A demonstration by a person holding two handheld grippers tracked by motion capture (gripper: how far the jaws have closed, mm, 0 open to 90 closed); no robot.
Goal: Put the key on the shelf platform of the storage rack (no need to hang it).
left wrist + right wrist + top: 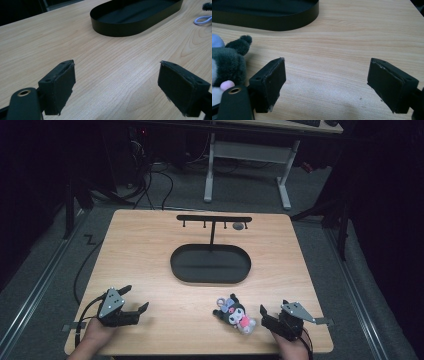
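A small black-and-grey plush toy with pink details and a pale loop lies on the wooden table near its front edge, right of centre. My right gripper rests just right of it, open and holding nothing. In the right gripper view the plush sits outside the left jaw of the open gripper. My left gripper is open at the front left, over bare wood. The toy's pale loop shows at the far right of the left gripper view.
A black oval tray lies mid-table, with a black T-shaped hook stand rising from its far side. A small grey round thing is by the bar's right end. The tray's wall shows ahead of both grippers.
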